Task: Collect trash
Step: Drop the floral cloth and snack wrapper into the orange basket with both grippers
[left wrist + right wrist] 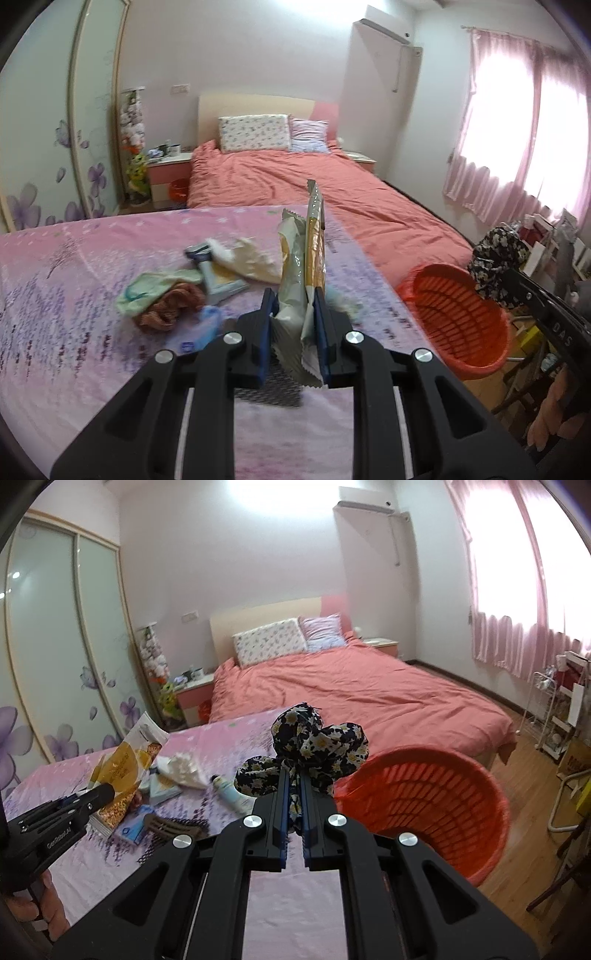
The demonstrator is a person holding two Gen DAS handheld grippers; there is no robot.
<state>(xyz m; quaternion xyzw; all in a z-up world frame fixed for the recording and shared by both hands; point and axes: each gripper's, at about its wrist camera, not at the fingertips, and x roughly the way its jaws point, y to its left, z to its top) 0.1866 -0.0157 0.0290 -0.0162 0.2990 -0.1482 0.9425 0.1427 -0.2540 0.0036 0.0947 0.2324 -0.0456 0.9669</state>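
Carry step: the left gripper (291,310) clamps crinkled yellow-and-silver snack wrappers (303,258), the right gripper (293,805) clamps a dark floral cloth (314,746), both above the tabletop (74,258); next, release over the orange slatted plastic basket (443,797).

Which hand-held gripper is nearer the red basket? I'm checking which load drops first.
Right. The right hand-held gripper, shut on floral cloth, is beside the red basket; the left hand-held gripper, holding snack wrappers, is farther left.

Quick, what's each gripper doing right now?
Left gripper: shut on a snack wrapper.
Right gripper: shut on a dark floral cloth.
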